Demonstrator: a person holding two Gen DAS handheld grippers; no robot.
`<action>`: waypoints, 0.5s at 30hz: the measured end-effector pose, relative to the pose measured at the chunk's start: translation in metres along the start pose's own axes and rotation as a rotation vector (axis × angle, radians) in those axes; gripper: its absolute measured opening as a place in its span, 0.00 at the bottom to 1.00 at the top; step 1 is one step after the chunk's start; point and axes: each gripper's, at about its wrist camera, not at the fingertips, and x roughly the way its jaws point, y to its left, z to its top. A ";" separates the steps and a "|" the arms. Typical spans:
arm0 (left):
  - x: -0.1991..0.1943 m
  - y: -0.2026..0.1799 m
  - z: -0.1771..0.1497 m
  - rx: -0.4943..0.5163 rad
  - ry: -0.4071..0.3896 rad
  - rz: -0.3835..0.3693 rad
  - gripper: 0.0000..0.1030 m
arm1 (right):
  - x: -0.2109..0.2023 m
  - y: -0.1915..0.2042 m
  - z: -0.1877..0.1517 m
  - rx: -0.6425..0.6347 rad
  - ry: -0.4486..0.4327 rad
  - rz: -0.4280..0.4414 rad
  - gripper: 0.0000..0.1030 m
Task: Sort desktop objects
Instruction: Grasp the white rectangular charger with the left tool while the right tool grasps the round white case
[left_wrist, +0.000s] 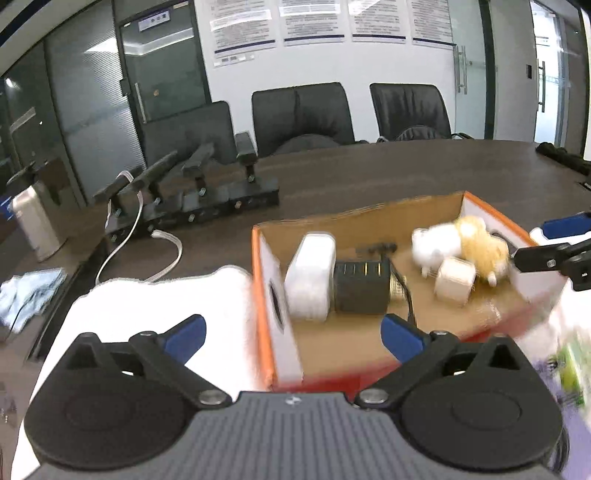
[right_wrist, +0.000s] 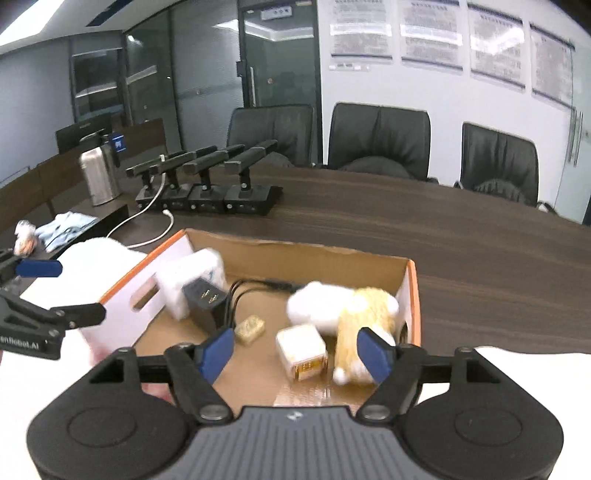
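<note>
An orange-rimmed cardboard box (left_wrist: 266, 295) (right_wrist: 413, 295) stands on the dark wooden table. Inside it lie a white pack (left_wrist: 310, 280) (right_wrist: 192, 280), a black charger (left_wrist: 362, 291) (right_wrist: 205, 299), a white plush (left_wrist: 436, 243) (right_wrist: 317, 304), a yellow plush (left_wrist: 480, 247) (right_wrist: 364, 314), a cream cube (left_wrist: 452, 280) (right_wrist: 301, 350) and a small gold piece (right_wrist: 251, 328). My left gripper (left_wrist: 293, 334) (right_wrist: 62, 291) hangs open over the box's left wall, holding nothing. My right gripper (right_wrist: 295, 349) (left_wrist: 550, 240) stands open above the cube and the yellow plush, pads clear of both.
A white cloth (left_wrist: 147, 302) (right_wrist: 92, 251) lies left of the box. Behind it are a row of black stands (left_wrist: 192, 192) (right_wrist: 207, 184), a white cable (left_wrist: 162, 258), a steel flask (right_wrist: 98, 177) and a blue cloth (left_wrist: 29, 295). Black chairs (right_wrist: 376, 136) line the far edge.
</note>
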 end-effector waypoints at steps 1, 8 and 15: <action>-0.006 0.001 -0.008 -0.017 0.001 0.003 1.00 | -0.008 0.003 -0.008 -0.006 -0.006 -0.007 0.77; -0.064 0.000 -0.088 -0.114 -0.065 -0.066 1.00 | -0.075 0.035 -0.080 -0.041 -0.103 -0.026 0.87; -0.117 -0.028 -0.154 -0.147 -0.119 -0.065 1.00 | -0.124 0.055 -0.153 0.023 -0.160 -0.030 0.92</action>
